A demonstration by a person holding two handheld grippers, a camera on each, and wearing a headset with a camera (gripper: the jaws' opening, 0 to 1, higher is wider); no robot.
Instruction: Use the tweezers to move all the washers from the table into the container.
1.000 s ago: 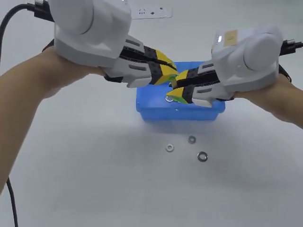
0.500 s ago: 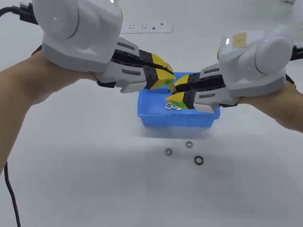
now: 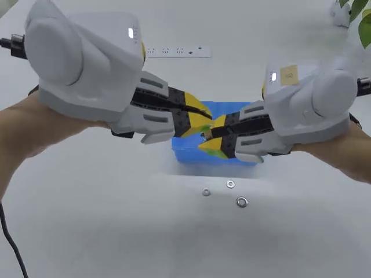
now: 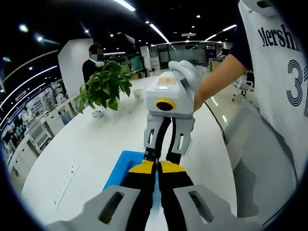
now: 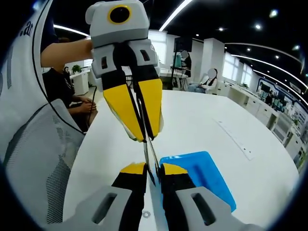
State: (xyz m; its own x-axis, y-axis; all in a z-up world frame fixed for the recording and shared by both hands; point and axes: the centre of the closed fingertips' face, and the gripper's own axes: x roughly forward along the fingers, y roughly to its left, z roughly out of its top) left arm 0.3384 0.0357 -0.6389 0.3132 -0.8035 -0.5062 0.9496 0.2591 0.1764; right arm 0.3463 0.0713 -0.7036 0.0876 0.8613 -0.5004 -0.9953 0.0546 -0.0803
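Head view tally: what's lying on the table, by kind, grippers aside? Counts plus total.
washers loose on the table: 3
blue container: 1
power strip: 1
Total: 5

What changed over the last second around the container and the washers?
The left gripper and right gripper appear to have risen toward the camera, tips together above the blue container, hiding more of it. Both stay shut on the tweezers. The three washers on the table kept their arrangement.
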